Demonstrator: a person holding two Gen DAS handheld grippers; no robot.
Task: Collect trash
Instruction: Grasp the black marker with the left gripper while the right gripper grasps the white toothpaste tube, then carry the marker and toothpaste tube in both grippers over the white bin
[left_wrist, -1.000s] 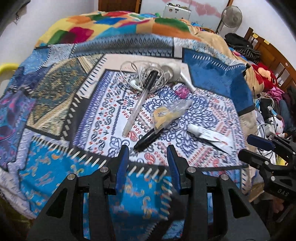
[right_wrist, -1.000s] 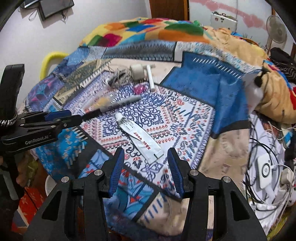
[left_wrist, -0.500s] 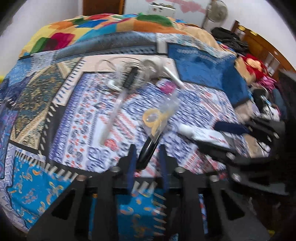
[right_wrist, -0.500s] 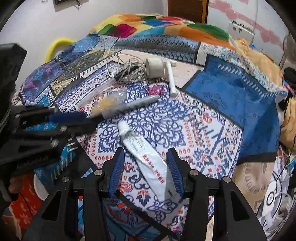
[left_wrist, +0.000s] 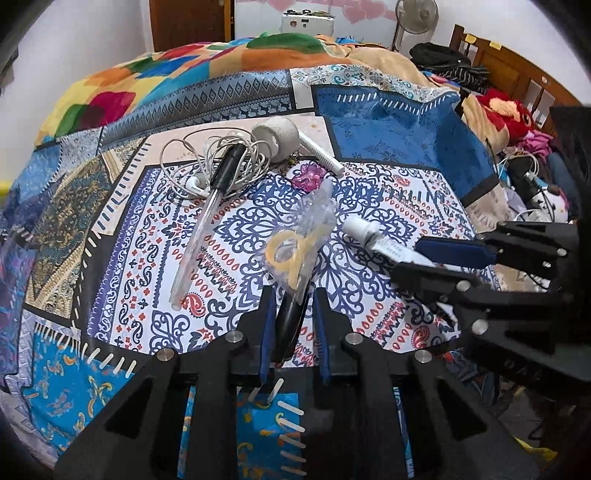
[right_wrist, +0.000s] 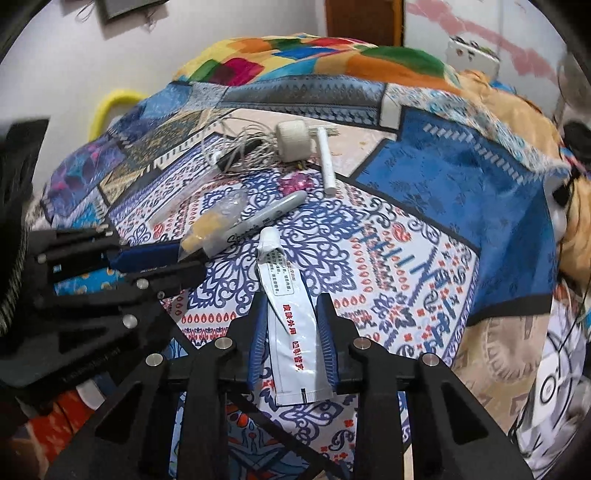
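On the patterned bedspread (left_wrist: 236, 236) lies a grey marker (right_wrist: 266, 218) with a clear plastic bag (left_wrist: 295, 247) holding something yellow draped over it. My left gripper (left_wrist: 293, 291) has its jaws closing on the marker's black end (left_wrist: 290, 321), pads against it. It also shows from the side in the right wrist view as the left gripper (right_wrist: 190, 260). A white ointment tube (right_wrist: 284, 291) with red lettering lies between the fingers of my right gripper (right_wrist: 291, 297), whose jaws are closing, pads touching its edges. The right gripper (left_wrist: 406, 258) appears at the right of the left wrist view.
Farther back lie a clear pen (left_wrist: 207, 218), tangled white earphones (left_wrist: 207, 166), a bandage roll (left_wrist: 277, 136), a white stick (left_wrist: 321, 151) and a pink wrapper (left_wrist: 306, 177). Cables and clothes (left_wrist: 524, 170) crowd the bed's right side. The bed's near edge is just under both grippers.
Both grippers came forward and lower. The left jaws narrowed around the marker's end; the right jaws narrowed around the tube, which now sits between them.
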